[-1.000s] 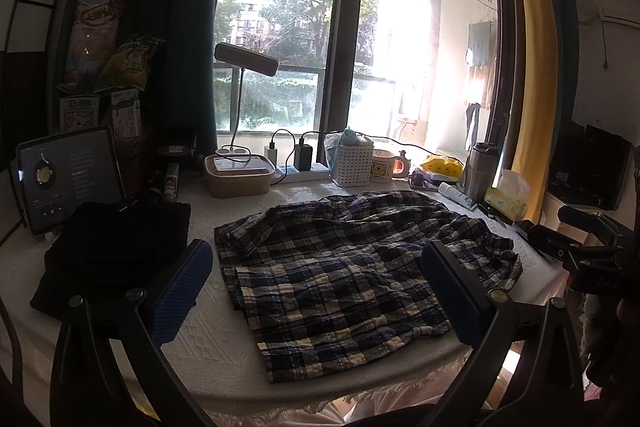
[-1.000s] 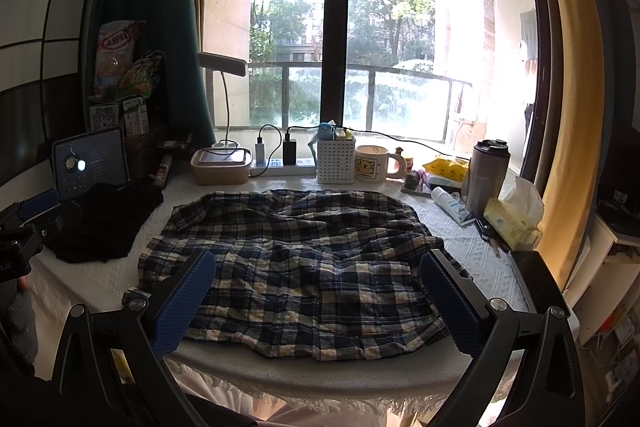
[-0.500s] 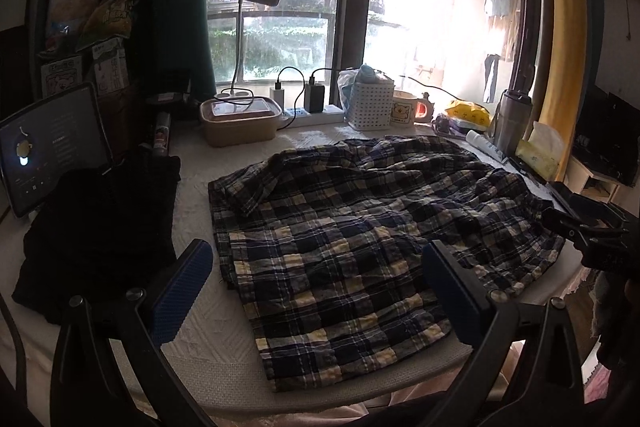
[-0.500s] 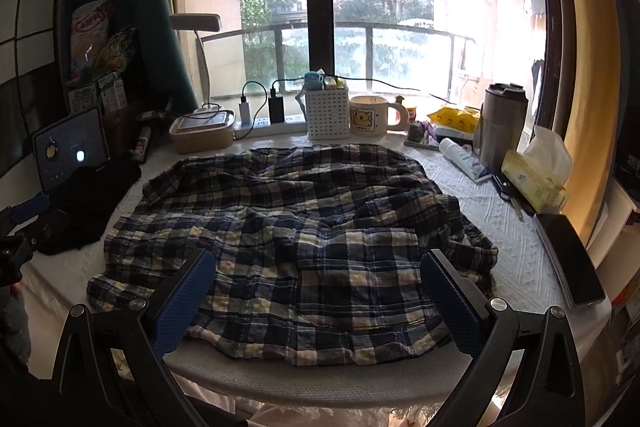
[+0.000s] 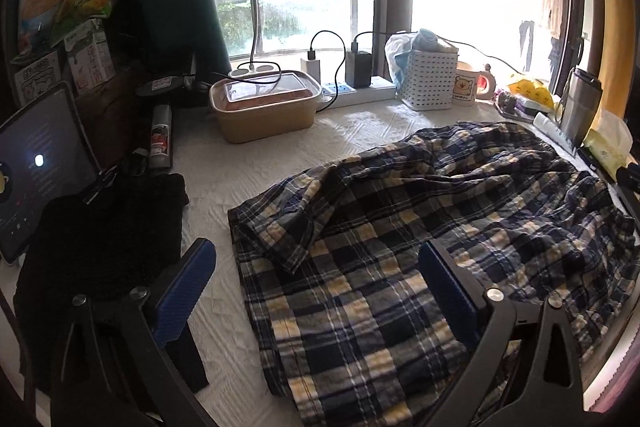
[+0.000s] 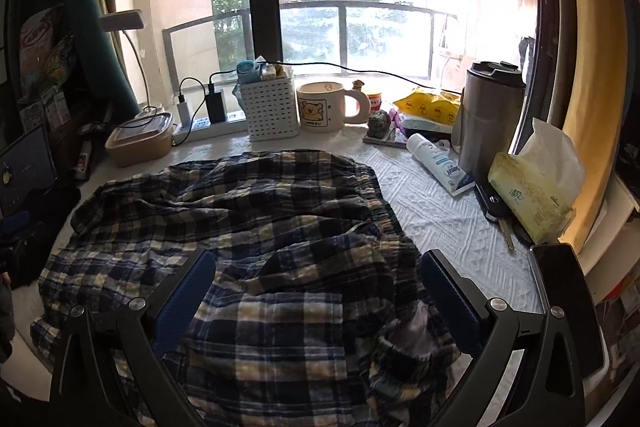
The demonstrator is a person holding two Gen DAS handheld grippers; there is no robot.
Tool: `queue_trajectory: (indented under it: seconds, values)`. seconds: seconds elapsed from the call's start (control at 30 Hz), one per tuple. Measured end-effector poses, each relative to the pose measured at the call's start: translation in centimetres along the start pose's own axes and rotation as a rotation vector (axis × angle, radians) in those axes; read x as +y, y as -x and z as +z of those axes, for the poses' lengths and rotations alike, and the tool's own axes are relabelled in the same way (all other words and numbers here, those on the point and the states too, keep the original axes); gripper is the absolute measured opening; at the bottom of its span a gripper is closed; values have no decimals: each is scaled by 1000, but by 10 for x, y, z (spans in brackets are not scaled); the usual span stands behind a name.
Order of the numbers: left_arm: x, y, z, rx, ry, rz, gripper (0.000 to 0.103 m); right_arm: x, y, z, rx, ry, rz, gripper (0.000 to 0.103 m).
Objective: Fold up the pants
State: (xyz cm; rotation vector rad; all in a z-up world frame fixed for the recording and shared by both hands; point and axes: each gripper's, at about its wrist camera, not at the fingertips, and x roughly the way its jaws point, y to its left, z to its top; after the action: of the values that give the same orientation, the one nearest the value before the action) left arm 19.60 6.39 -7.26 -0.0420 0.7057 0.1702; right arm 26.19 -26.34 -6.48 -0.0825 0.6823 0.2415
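Plaid pants [image 5: 420, 227]: spread rumpled, centre frame, on white-covered table [image 5: 248, 163]. Left gripper [image 5: 316, 291]: released, above pants' left edge. Right gripper [image 6: 316, 291]: released, over waistband, contact unclear. Black garment [image 5: 100, 227]: lower left.

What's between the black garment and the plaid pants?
Bare white table cover between black garment and pants; the left tool's finger overlaps the gap in the left wrist view.
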Motion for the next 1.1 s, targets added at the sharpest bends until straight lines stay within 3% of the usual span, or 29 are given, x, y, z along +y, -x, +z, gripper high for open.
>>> queue_trajectory:
  seconds: [0.3, 0.43, 0.53, 0.63, 0.73, 0.8, 0.87, 0.97, 1.1]
  values:
    - [13, -74, 13, 166, -96, 30, 79, -32, -56, 51, 47, 6, 20, 103]
    - [22, -101, 12, 231, -34, -14, 47, -44, -88, 75, 93, 21, 56, 103]
    - [30, -107, 16, 224, 1, -6, 28, -55, -121, 90, 135, 20, 61, 103]
    - [37, -112, 22, 223, 21, -9, 12, -61, -160, 98, 217, 12, 127, 102]
    - [44, -117, 28, 219, 32, -14, 8, -64, -196, 97, 297, 13, 162, 92]
    - [46, -120, 33, 206, 27, -4, 6, -63, -213, 96, 333, 15, 200, 80]
    - [49, -124, 40, 196, 33, -7, 5, -59, -225, 93, 367, 23, 249, 55]
    - [58, -135, 54, 182, 45, -13, 5, -47, -232, 89, 383, 69, 253, 34]
    - [64, -149, 77, 150, 52, -34, 5, -37, -227, 99, 325, 133, 188, 27]
